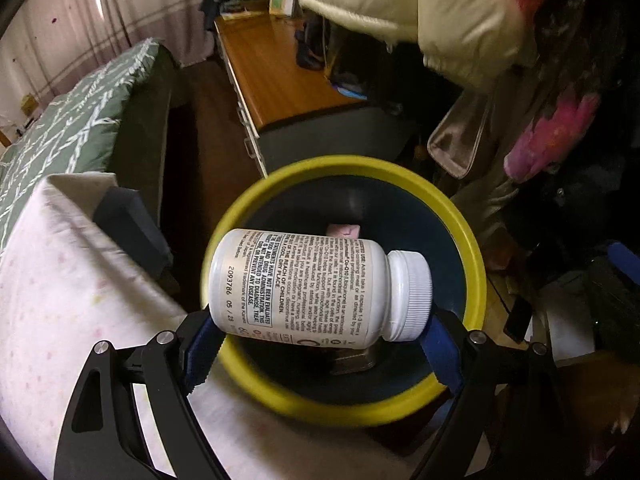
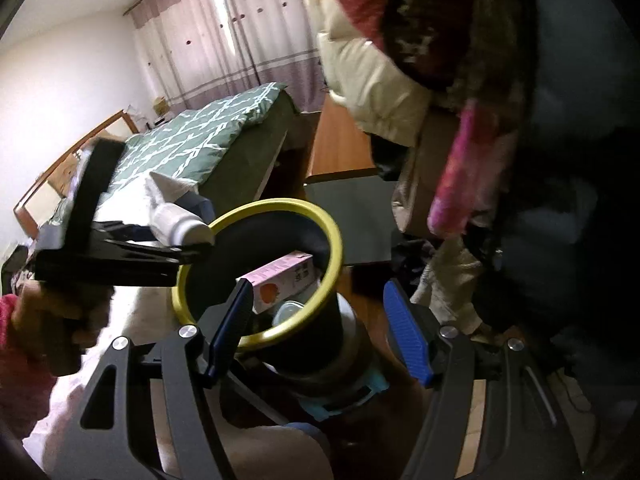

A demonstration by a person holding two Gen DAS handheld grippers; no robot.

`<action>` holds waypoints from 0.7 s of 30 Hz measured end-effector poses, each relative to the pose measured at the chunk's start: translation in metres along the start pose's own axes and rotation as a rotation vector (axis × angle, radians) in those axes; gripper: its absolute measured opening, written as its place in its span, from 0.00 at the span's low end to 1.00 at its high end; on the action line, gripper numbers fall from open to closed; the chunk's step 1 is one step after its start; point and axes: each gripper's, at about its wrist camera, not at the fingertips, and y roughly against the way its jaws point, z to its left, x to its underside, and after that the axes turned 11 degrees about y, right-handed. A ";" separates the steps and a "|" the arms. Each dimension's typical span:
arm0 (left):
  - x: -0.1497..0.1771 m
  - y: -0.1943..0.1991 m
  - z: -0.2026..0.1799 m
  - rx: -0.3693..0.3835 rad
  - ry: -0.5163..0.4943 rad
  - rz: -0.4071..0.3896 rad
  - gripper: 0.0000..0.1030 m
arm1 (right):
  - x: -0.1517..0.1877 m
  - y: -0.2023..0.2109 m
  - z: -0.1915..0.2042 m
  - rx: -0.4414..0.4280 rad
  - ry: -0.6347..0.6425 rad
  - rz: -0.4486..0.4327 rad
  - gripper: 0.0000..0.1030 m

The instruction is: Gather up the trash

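My left gripper [image 1: 320, 332] is shut on a white pill bottle [image 1: 316, 284] with a white cap, held sideways right over the mouth of a dark trash bin with a yellow rim [image 1: 472, 240]. The bin holds a pink carton [image 1: 344, 231]. In the right wrist view the left gripper [image 2: 188, 246] holds the bottle [image 2: 180, 224] at the bin's left rim [image 2: 336, 248], and the pink carton [image 2: 280, 280] and a clear lid [image 2: 290, 310] lie inside. My right gripper [image 2: 320, 328] is open and empty, just in front of the bin.
A bed with a green patterned quilt [image 1: 72, 120] lies to the left. A white cloth-covered surface [image 1: 60, 300] is beside the bin. A wooden desk [image 1: 280, 80] stands behind. Clothes and a cream jacket [image 1: 440, 12] hang on the right.
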 end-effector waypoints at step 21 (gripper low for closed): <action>0.093 0.150 0.061 -0.044 0.249 -0.250 0.95 | 0.000 0.017 0.046 -0.091 0.111 -0.012 0.63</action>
